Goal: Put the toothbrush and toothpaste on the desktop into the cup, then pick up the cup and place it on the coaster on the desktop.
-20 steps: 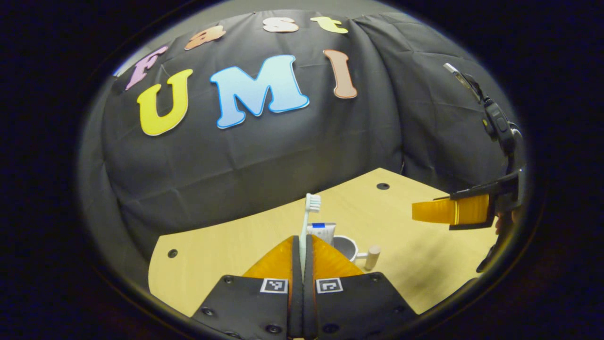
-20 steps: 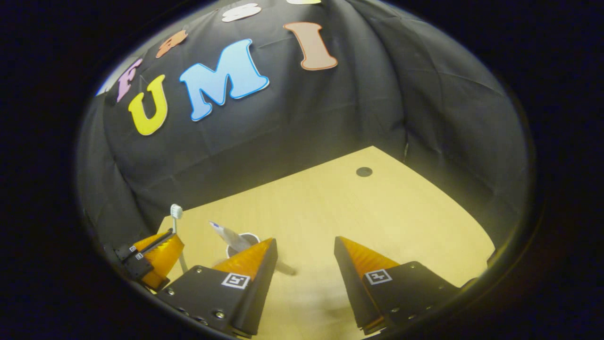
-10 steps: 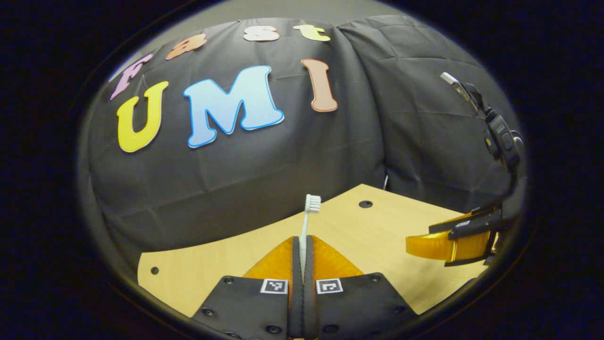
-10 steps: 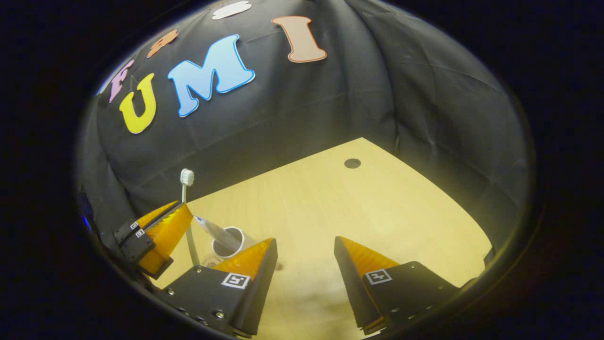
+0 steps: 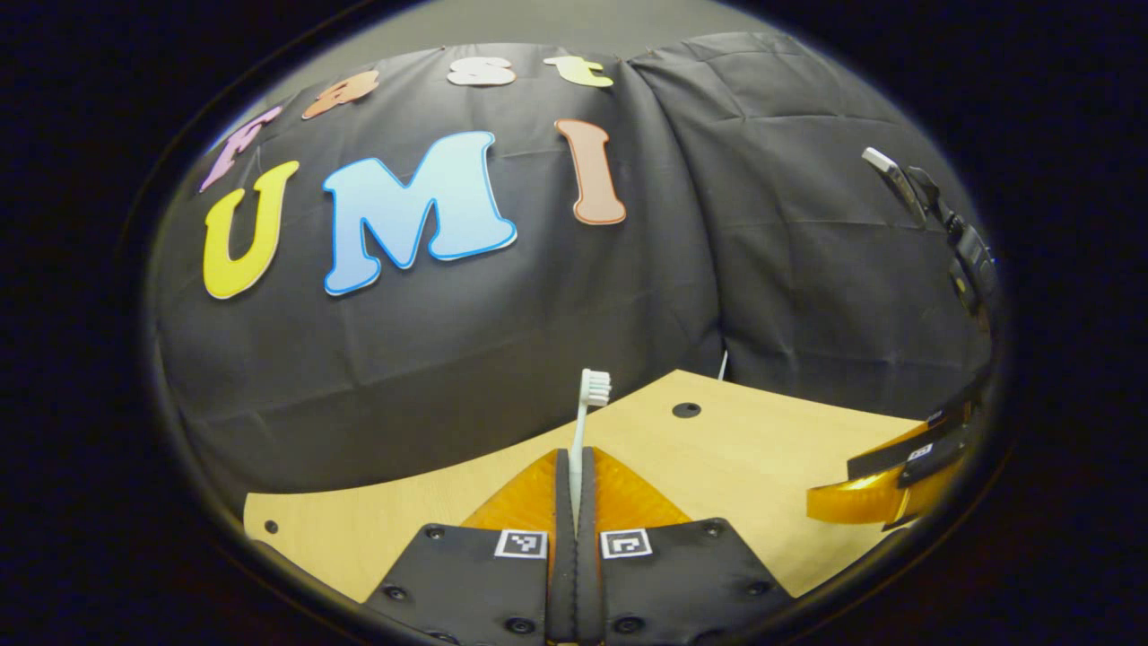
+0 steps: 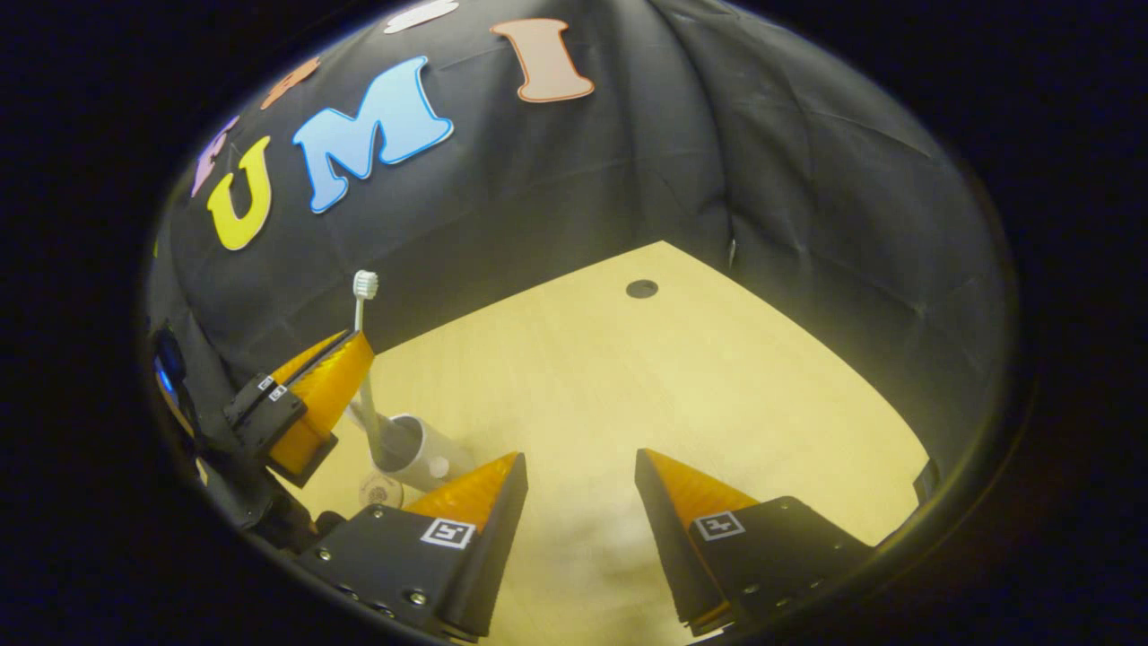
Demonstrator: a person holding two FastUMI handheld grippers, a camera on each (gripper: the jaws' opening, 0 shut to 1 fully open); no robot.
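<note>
left gripper [image 5: 574,467] clenched on the toothbrush [image 5: 587,401], bristles up beyond its fingertips; in the right gripper view the brush's lower end dips into the cup [image 6: 414,446], whose base sits behind the right gripper's [image 6: 578,475] left finger. right gripper released over the desktop [image 6: 646,377]. toothpaste hard to make out.

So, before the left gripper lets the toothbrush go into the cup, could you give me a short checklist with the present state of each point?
1. Left gripper shut on the toothbrush: ok, both fingers press its handle.
2. Toothbrush upright, bristles up: ok.
3. Lower end of the toothbrush inside the cup: ok, in the right gripper view it enters the mouth.
4. Toothpaste already in the cup: cannot tell.
5. Right gripper open and apart from the cup: ok.
6. Coaster free: cannot tell, a round disc lies beside the cup, partly hidden.
</note>
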